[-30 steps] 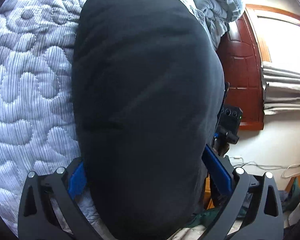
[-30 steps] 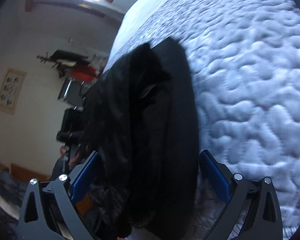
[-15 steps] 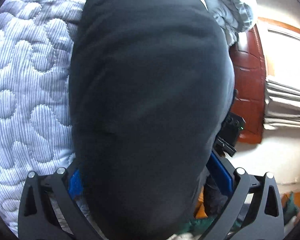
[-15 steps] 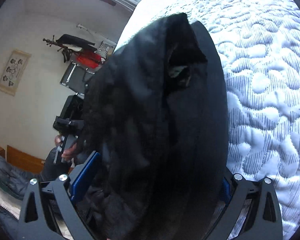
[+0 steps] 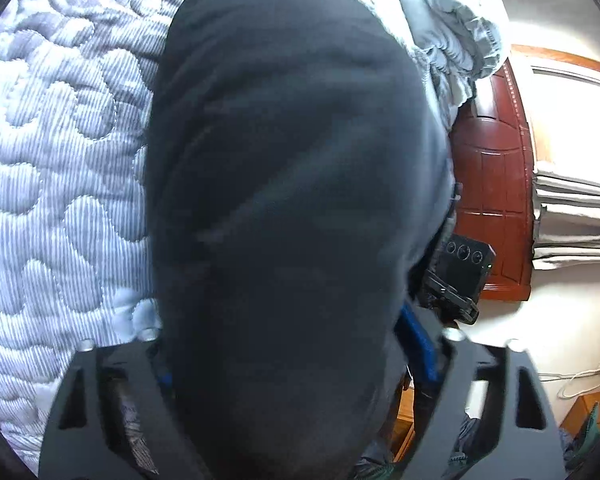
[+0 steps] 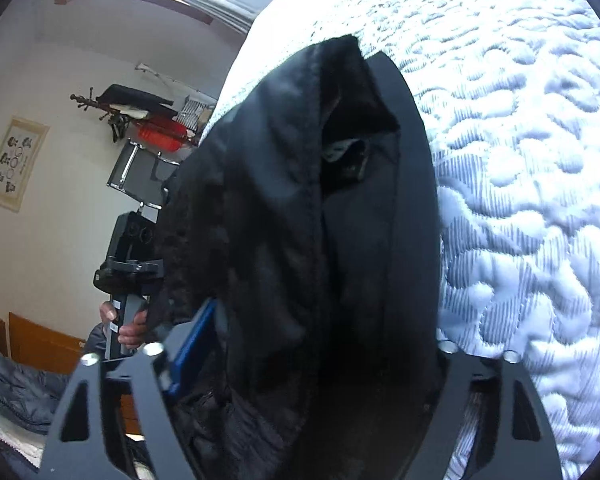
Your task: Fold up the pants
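Observation:
The black pants fill the middle of the left wrist view, lying along the quilted bed and running in between my fingers. My left gripper is closing on their near end, its blue pads pressing the cloth. In the right wrist view the pants show their fleecy inside and waistband. My right gripper is closing on that end; the cloth hides the fingertips. The other gripper, held in a hand, shows at the left.
A pale blue-grey quilted bedspread covers the bed. A bunched quilt and a red-brown headboard lie at the far right. A clothes rack and a wall picture stand beyond the bed.
Both grippers moved in along the pants and their jaws narrowed onto the cloth. The right view swung so more of the pants and the room show.

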`<act>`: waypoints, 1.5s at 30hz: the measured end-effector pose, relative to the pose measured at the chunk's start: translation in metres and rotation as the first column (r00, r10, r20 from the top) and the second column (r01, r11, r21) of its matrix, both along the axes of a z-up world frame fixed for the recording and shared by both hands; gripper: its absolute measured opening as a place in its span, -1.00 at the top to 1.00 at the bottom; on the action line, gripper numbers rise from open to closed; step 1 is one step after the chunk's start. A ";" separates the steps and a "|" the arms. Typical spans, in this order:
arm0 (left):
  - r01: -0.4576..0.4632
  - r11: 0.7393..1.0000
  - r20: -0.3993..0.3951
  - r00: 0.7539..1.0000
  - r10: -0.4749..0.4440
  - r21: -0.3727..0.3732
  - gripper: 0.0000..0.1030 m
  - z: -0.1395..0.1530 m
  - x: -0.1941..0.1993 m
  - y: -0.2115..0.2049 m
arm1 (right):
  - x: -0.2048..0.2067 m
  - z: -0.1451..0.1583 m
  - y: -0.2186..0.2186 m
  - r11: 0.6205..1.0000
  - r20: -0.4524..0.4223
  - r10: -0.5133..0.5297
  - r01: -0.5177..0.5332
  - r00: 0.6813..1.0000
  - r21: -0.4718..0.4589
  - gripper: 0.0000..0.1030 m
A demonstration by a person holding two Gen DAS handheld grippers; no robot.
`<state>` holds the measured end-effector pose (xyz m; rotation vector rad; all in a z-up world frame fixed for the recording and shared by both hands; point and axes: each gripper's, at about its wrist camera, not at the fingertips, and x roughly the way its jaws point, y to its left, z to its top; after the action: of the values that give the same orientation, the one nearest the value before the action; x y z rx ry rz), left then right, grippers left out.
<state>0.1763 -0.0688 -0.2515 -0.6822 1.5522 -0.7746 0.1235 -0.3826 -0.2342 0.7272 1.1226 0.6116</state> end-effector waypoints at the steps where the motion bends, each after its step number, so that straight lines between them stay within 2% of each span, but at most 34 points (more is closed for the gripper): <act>1: -0.001 1.000 0.011 1.000 0.001 -0.011 -0.31 0.003 -0.001 0.001 | -0.002 0.004 0.001 1.000 0.014 -0.003 0.003 1.000 -0.005 -0.27; 3: -0.004 0.999 0.018 1.000 0.005 -0.034 -0.04 0.005 -0.004 0.005 | -0.005 0.011 0.004 1.000 0.034 -0.007 0.008 0.999 -0.007 -0.10; 6: -0.012 0.997 0.021 1.000 0.013 -0.082 0.17 0.008 -0.006 0.006 | -0.011 0.020 0.008 1.000 0.058 -0.024 0.025 0.998 -0.016 0.07; 12: -0.033 0.983 0.047 0.998 0.042 -0.179 0.39 0.014 -0.014 0.007 | -0.024 0.033 0.006 0.997 0.089 -0.075 0.078 0.993 -0.029 0.19; 21: -0.015 0.962 0.155 0.986 0.060 -0.274 0.41 0.059 -0.021 0.003 | -0.039 0.090 -0.002 0.991 0.213 -0.097 0.113 0.972 -0.065 0.20; 25: -0.006 0.955 0.210 0.975 0.071 -0.295 0.41 0.087 -0.009 0.005 | -0.030 0.116 -0.004 0.991 0.269 -0.083 0.107 0.960 -0.076 0.20; 30: -0.014 0.955 0.258 0.962 0.094 -0.295 0.39 0.108 0.019 0.012 | -0.009 0.133 -0.001 0.991 0.309 -0.063 0.095 0.949 -0.089 0.21; 34: -0.024 0.962 0.278 0.955 0.103 -0.273 0.38 0.114 0.048 0.016 | 0.012 0.134 0.002 0.993 0.296 -0.058 0.085 0.953 -0.080 0.21; 39: -0.056 0.967 0.267 0.956 0.124 -0.248 0.36 0.106 0.087 0.020 | 0.040 0.125 0.003 0.995 0.263 -0.054 0.075 0.963 -0.069 0.21; 45: -0.105 0.975 0.223 0.964 0.148 -0.195 0.34 0.075 0.125 0.027 | 0.080 0.086 0.009 0.997 0.171 -0.044 0.054 0.984 -0.055 0.21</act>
<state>0.3015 -0.0414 -0.1767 -0.7853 1.2199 -0.8739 0.2032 -0.3731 -0.1479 0.6378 0.9591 0.5854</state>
